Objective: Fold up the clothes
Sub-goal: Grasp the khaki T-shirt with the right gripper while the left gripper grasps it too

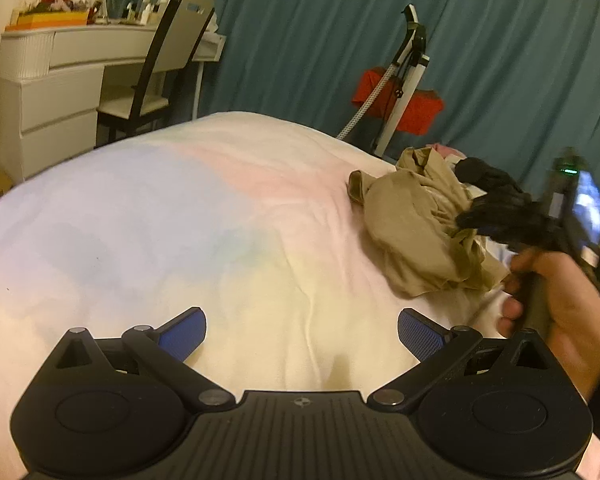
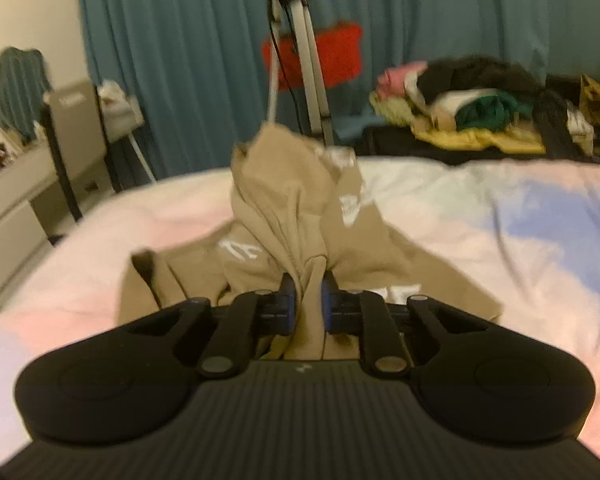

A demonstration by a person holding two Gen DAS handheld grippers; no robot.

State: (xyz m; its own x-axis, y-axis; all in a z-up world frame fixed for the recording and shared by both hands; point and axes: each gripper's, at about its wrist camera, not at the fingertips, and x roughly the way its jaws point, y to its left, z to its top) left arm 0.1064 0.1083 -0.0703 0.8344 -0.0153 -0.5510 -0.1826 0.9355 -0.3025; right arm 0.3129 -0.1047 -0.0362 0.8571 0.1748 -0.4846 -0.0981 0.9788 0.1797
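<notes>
Folding not yet begun. Crumpled tan cotton garment with white lettering (image 2: 284, 216) bunched on pastel-sheeted bed (image 2: 480, 216), pinched in right claw (image 2: 307, 300) (partly lifted). Left claw (image 1: 302, 334) spread wide, holding nothing. Flattening and all folds outstanding.

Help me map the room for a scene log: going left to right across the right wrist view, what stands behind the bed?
Chair → red cloth on the metal stand → pile of clothes. The right gripper has its jaws closed on the tan garment.
</notes>
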